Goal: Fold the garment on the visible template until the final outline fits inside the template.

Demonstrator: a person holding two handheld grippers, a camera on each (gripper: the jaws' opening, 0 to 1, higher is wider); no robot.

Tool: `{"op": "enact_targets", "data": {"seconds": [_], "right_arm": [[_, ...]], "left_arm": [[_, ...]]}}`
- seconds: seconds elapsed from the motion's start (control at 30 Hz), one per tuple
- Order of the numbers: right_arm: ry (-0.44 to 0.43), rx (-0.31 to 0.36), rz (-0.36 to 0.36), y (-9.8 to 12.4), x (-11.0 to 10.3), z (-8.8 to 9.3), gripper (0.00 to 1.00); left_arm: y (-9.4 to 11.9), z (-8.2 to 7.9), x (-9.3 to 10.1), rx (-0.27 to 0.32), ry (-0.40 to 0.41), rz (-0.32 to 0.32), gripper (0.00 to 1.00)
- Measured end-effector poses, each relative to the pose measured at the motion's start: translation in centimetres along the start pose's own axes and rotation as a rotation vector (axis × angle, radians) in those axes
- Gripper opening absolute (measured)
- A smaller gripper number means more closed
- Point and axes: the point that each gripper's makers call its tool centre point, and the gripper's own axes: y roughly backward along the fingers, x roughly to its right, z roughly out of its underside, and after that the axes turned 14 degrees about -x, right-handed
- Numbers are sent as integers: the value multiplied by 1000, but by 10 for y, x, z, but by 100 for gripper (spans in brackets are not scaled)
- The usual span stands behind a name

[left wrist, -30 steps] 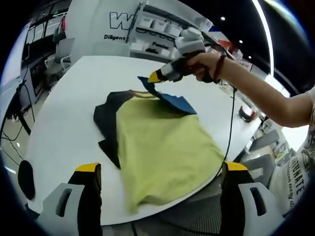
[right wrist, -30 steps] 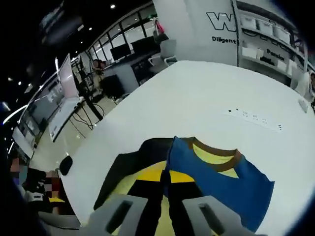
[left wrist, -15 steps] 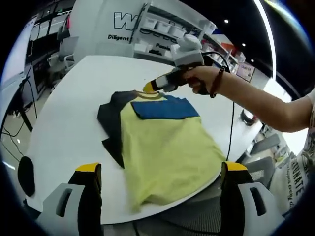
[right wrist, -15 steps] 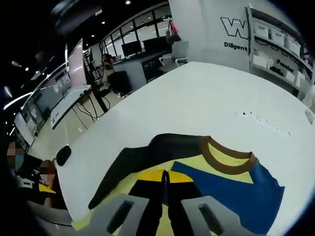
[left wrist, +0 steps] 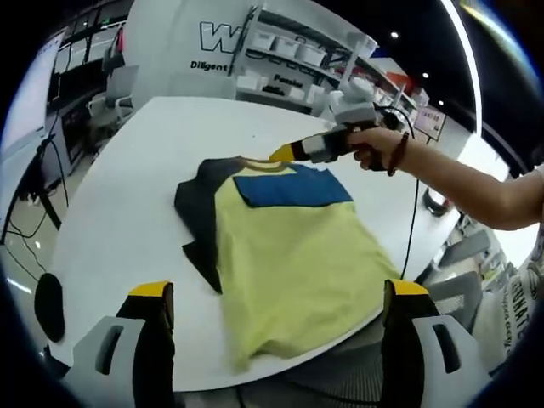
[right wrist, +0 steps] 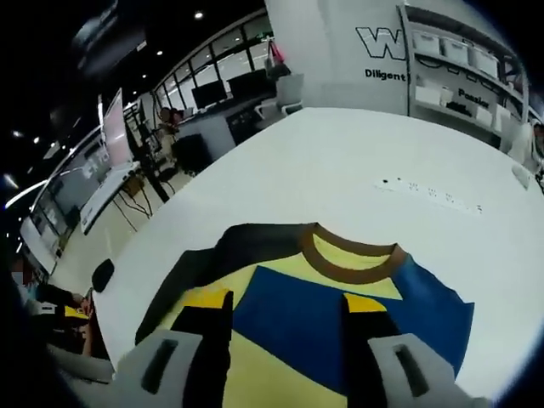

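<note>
In the left gripper view, the left gripper (left wrist: 274,319) stands with its jaws wide apart and nothing between them, low in the picture over the near edge of the white table (left wrist: 127,212). The garment (left wrist: 285,246) lies flat on that table, a yellow shirt with a dark sleeve (left wrist: 197,212) spread to one side, a blue sleeve (left wrist: 293,187) folded across the chest, and a brown collar at the far end. Its near hem reaches the table's edge. The right gripper (left wrist: 285,154) comes in from the right, held in a person's hand (left wrist: 378,146), its yellow tip just above the collar; from here I cannot tell how its jaws stand. A cable hangs from the hand.

The right gripper view looks down along the right gripper (right wrist: 286,310), whose jaws are spread wide and hold nothing. Between them lies the garment (right wrist: 280,357), with the blue sleeve (right wrist: 340,319) across it, the collar (right wrist: 353,259) beyond the tips, and the dark sleeve (right wrist: 212,255) to the left. Further off on the table (right wrist: 340,161) lies a white power strip (right wrist: 429,195). Beyond stand desks and monitors (right wrist: 115,127).
</note>
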Motion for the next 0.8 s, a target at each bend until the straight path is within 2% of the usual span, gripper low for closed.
{"op": "enact_targets", "data": {"seconds": [0.17, 0.37, 0.63, 0.8], "right_arm": [[-19, -1, 16, 6, 19, 13, 61], [-42, 2, 55, 16, 48, 31, 66], [-110, 24, 56, 26, 81, 44, 64], [-116, 31, 65, 27, 103, 47, 63]], "left_arm": [[-3, 1, 3, -7, -2, 7, 99], [-5, 0, 7, -9, -7, 9, 99], [-8, -1, 13, -14, -26, 27, 99], [-9, 0, 12, -19, -28, 24, 99]]}}
